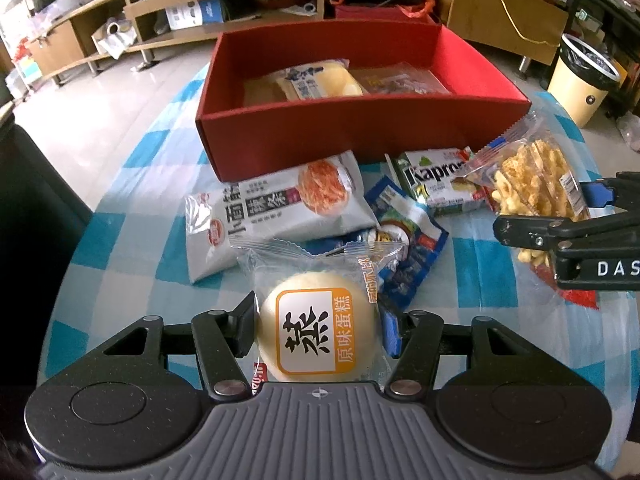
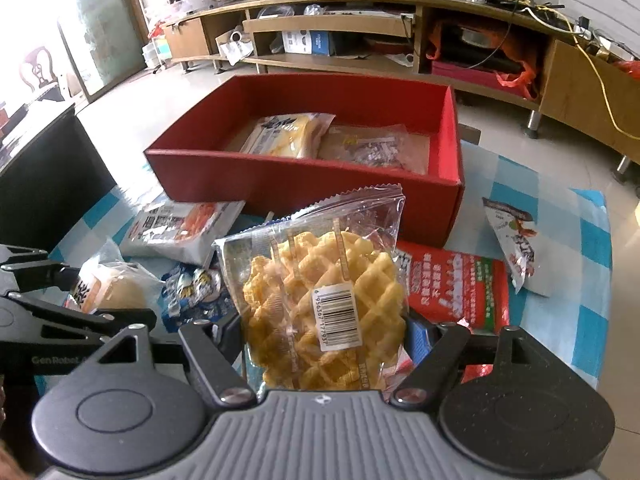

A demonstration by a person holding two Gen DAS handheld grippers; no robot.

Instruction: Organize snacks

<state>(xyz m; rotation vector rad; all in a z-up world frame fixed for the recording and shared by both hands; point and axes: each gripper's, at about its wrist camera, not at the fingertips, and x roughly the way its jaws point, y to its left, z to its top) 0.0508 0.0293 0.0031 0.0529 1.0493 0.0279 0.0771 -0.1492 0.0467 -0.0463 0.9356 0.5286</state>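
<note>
A red box (image 1: pixel 360 128) stands on the far side of the checked table and holds two snack packs (image 1: pixel 316 80); it also shows in the right wrist view (image 2: pixel 304 184). My left gripper (image 1: pixel 318 330) is shut on a round steamed cake pack (image 1: pixel 316 332). My right gripper (image 2: pixel 324 332) is shut on a clear bag of yellow waffle snacks (image 2: pixel 320 304), which also shows in the left wrist view (image 1: pixel 528 184). Loose packs lie in front of the box: a white noodle pack (image 1: pixel 276 208), a blue wrapper (image 1: pixel 408 248) and a green Kapro pack (image 1: pixel 436 184).
A red snack bag (image 2: pixel 460 284) and a white pouch (image 2: pixel 516 240) lie on the table at the right. A trash bin (image 1: pixel 580 80) stands on the floor beyond the table. A low wooden TV cabinet (image 2: pixel 360 28) runs along the back. A dark chair (image 2: pixel 44 176) is at the left.
</note>
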